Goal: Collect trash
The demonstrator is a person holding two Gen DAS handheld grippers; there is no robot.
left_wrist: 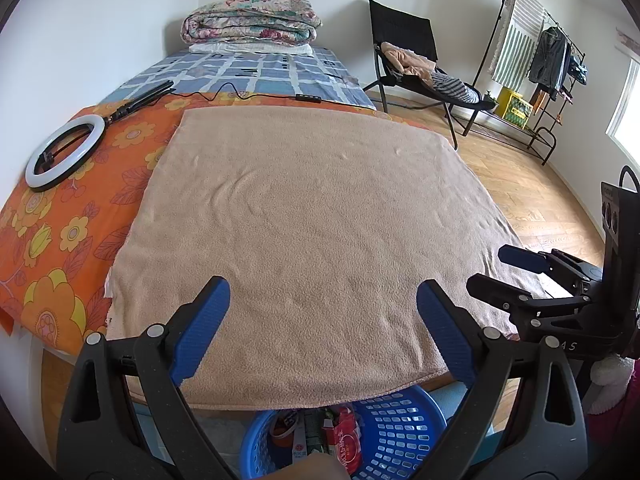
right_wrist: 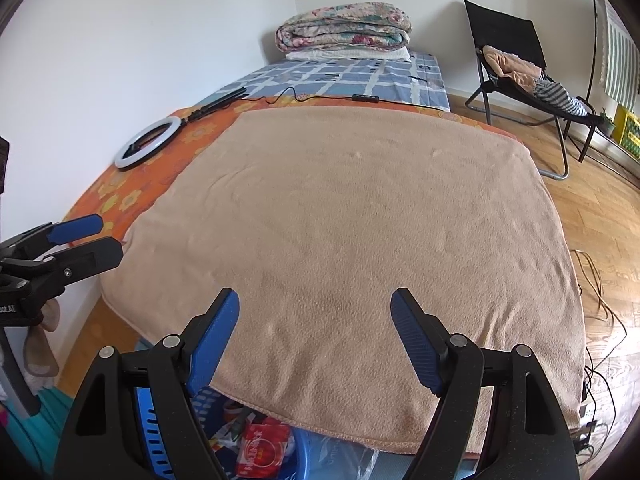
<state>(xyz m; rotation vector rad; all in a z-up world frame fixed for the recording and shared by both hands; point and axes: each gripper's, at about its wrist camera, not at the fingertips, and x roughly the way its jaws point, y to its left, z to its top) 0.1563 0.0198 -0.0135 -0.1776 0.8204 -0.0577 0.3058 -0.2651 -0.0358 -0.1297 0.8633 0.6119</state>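
Observation:
A blue perforated basket (left_wrist: 396, 432) stands on the floor below the bed's near edge, holding wrappers, among them a red packet (left_wrist: 348, 440). The basket (right_wrist: 150, 436) and red packet (right_wrist: 262, 450) also show in the right wrist view. My left gripper (left_wrist: 323, 308) is open and empty above the near edge of a beige fleece blanket (left_wrist: 312, 220). My right gripper (right_wrist: 315, 318) is open and empty above the same blanket (right_wrist: 352, 220). Each gripper shows from the side in the other's view: the right one (left_wrist: 520, 276), the left one (right_wrist: 86, 240).
A ring light (left_wrist: 66, 152) with its cable lies on the orange flowered sheet (left_wrist: 60, 240) at the left. Folded quilts (left_wrist: 250, 20) sit at the bed's far end. A black chair (left_wrist: 412, 60) with clothes and a clothes rack (left_wrist: 540, 72) stand on the wooden floor at the right. Cables (right_wrist: 600, 300) trail on the floor.

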